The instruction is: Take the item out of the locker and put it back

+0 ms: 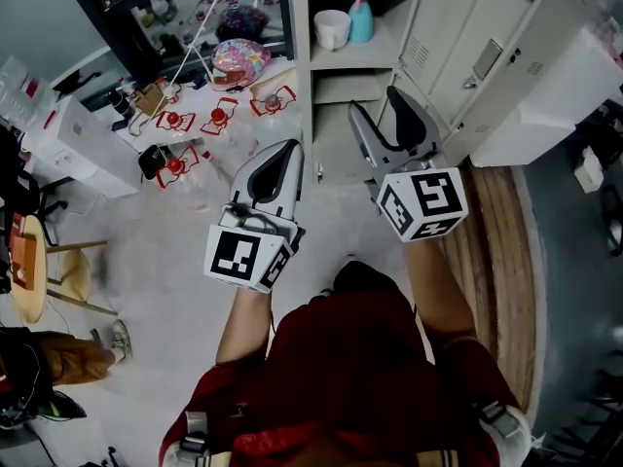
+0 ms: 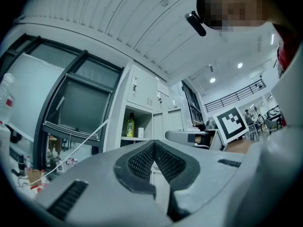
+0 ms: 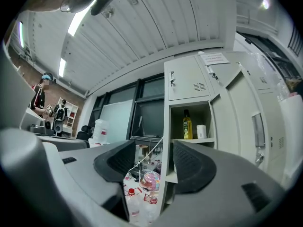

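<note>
Both grippers are hanging in front of the tall grey metal locker, well apart from it, with its grey door standing open.
- The left gripper is keeping its fingers clenched tip to tip, with nothing between them.
- The right gripper has its fingers released and spread wide. It's empty and pointing at the locker's open compartment.

Nothing is out of the locker. The yellow oil bottle with dark cap and the small white container are sitting side by side on the locker's upper open shelf. The white cup and the light-blue plastic bottle are sitting on the locker shelf below. The task isn't saying which one is the item.

I'm reading this as the reach-in step, though I can't rule out that the put-back is already done.

If it's reach-in, the next move is calling for:
- bringing the right gripper into the locker, level with the chosen shelf
- straddling one item only, coming in from its free side because its neighbour is just beside it
- clenching low on the body
- lifting clear of the shelf edge before pulling out
</note>
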Tool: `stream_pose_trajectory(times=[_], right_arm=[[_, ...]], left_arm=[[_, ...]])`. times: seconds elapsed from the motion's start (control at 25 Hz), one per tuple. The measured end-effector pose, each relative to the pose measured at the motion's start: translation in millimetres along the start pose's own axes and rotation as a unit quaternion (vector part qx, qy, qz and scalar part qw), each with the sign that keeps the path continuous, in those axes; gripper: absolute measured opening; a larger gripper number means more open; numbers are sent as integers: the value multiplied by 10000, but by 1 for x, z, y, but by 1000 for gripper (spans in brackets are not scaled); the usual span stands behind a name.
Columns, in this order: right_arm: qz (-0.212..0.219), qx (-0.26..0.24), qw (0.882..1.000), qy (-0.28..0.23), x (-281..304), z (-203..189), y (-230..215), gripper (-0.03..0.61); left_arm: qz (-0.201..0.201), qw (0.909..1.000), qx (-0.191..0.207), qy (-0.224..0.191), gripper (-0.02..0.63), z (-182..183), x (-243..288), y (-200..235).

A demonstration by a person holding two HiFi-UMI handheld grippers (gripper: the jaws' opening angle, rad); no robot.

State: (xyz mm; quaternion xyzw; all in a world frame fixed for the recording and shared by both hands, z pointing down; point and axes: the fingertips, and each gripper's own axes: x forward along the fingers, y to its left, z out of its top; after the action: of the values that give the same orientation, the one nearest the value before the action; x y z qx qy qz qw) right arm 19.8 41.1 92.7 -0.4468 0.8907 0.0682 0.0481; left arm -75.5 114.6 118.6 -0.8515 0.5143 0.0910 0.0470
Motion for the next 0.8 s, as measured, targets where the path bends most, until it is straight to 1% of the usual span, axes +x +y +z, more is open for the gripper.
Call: stream_pose_trajectory(times=[0.2, 0.32, 0.6, 0.8], right_arm=[[78, -66, 9999, -43, 27, 9, -9, 233], [121, -13, 9999, -75, 46, 13, -19, 239], [157, 133, 9996, -207, 99, 18, -52, 244], [199, 113, 9995, -216, 140, 16, -74, 245]], left_arm=[[47, 10000, 18, -28, 6, 4, 10, 16], [81, 10000, 45, -6, 6, 4, 20, 27], [156, 9997, 172, 71, 6, 2, 51, 58], [222, 9995, 223, 82, 6, 1, 82, 84]])
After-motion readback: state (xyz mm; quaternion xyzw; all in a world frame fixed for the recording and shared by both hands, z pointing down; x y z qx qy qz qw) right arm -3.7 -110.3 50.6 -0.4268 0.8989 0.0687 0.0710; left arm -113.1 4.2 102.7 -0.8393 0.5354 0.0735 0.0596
